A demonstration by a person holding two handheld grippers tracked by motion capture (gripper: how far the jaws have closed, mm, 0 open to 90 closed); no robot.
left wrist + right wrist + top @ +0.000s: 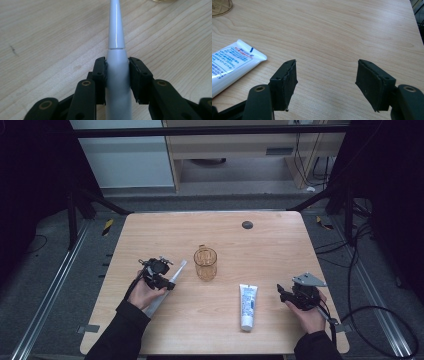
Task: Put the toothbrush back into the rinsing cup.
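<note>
A white toothbrush-like handle (170, 282) lies on the wooden table (260, 245), left of an amber glass mug (205, 263). My left gripper (161, 275) is shut on it; in the left gripper view both pads press the thick white body (117, 75), whose thinner neck points away toward the mug. A white toothpaste tube (247, 306) lies lengthwise at front centre. My right gripper (287, 296) stands open to the right of the tube, low over the table, nothing between its jaws; its own view has the tube's crimped end (234, 65) at left.
A small dark round grommet (247, 225) sits near the table's far edge. The mug's base (220, 7) peeks into the right gripper view's top left. Cables and black frame legs lie on the floor around the table. Bare wood spreads behind the mug.
</note>
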